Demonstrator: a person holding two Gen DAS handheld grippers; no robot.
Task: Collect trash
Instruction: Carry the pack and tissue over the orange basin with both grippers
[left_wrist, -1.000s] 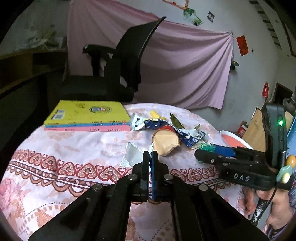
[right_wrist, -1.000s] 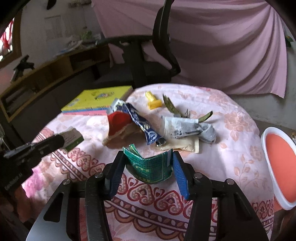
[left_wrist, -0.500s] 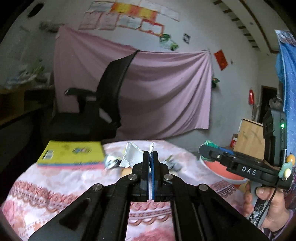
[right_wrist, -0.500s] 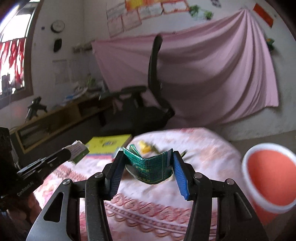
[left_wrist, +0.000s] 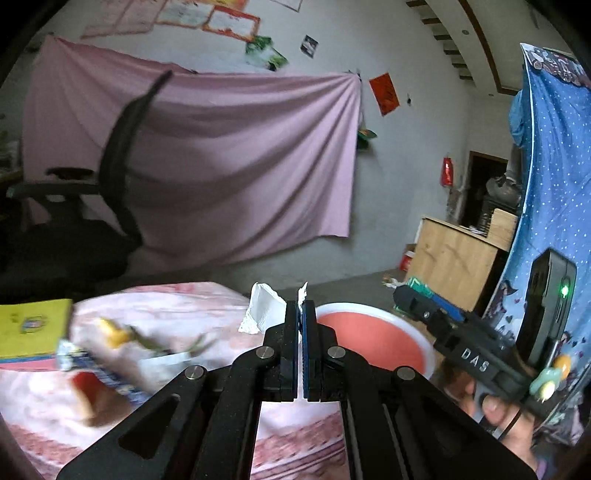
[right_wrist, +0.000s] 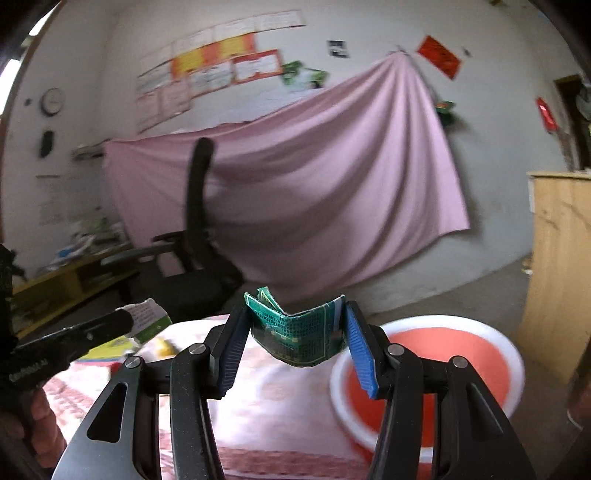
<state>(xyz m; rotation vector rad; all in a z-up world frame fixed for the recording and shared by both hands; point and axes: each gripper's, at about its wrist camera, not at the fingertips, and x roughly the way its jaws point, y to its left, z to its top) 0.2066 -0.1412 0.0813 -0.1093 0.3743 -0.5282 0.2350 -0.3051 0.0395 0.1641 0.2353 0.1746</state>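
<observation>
Beyond the right edge of the tabletop (left_wrist: 177, 306), a red basin with a white rim (right_wrist: 513, 365) is seen lower down, and it is judged to be where the trash is meant to go. The largest risk lies there: a light scrap let go before it is over the red inside could be carried past the white rim onto the floor, or dropped back on the cloth near the edge. A second risk concerns the green carton (right_wrist: 299, 332), which is bowed into a trough between the blue pads of the right gripper (right_wrist: 295, 343); its jaws are held part way apart and clamped on it, and such a springy, folded piece could pop out sideways if the squeeze is eased or the wrist is rolled. A smaller risk is carried by the left gripper (left_wrist: 300, 321), whose jaws are pressed fully together on a thin white paper scrap (left_wrist: 264, 308); only a narrow strip is pinched, most of the scrap hangs out to the left, and a tear or slip is possible. Scraps not yet collected, among them a yellow piece (left_wrist: 110, 330) and a blue wrapper (left_wrist: 107, 373), are seen blurred on the cloth beside a yellow book (left_wrist: 33, 328) at the left edge, and could be brushed off by a careless pass.
</observation>
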